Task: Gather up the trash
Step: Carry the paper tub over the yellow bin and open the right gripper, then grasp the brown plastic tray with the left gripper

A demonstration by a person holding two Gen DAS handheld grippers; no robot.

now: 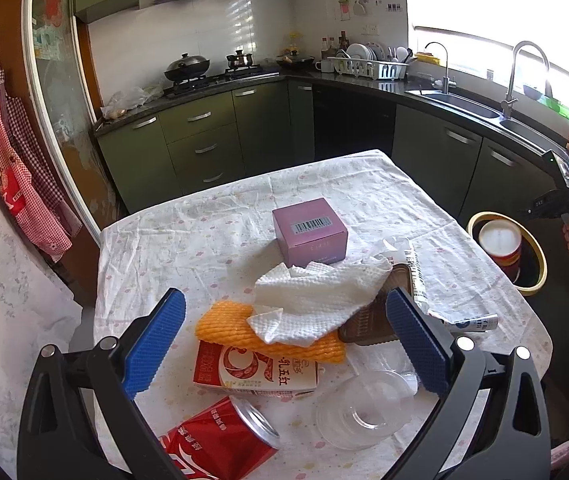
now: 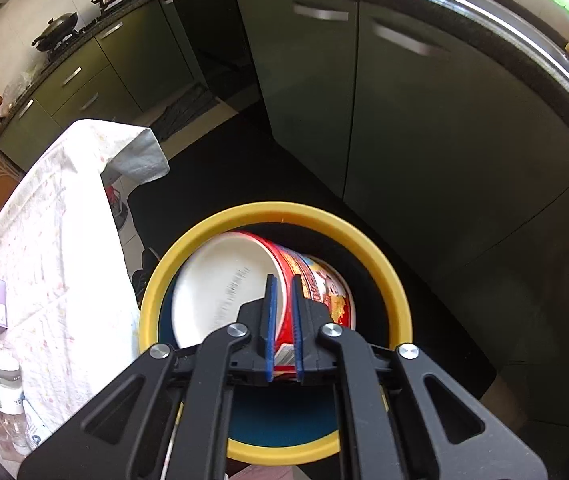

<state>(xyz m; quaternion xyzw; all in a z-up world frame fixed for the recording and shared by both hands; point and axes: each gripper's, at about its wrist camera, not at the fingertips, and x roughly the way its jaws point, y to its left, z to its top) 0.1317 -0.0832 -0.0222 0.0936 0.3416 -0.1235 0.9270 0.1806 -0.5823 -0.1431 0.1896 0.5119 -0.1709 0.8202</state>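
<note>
Over the bin (image 2: 396, 300), right tongs (image 2: 283, 328) pinch the noodle cup (image 2: 228, 284) rim; early release could tip it out. Left tongs (image 1: 284, 344) open above desk (image 1: 188, 240) trash.

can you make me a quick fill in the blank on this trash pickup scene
1. The right gripper holds the noodle cup over the bin with the ____ rim.
2. The left gripper is ____.
3. The paper towel lies partly on the ____ foam net.
4. The barcode is on the ____ box.

Missing: yellow; open; orange; purple
</note>
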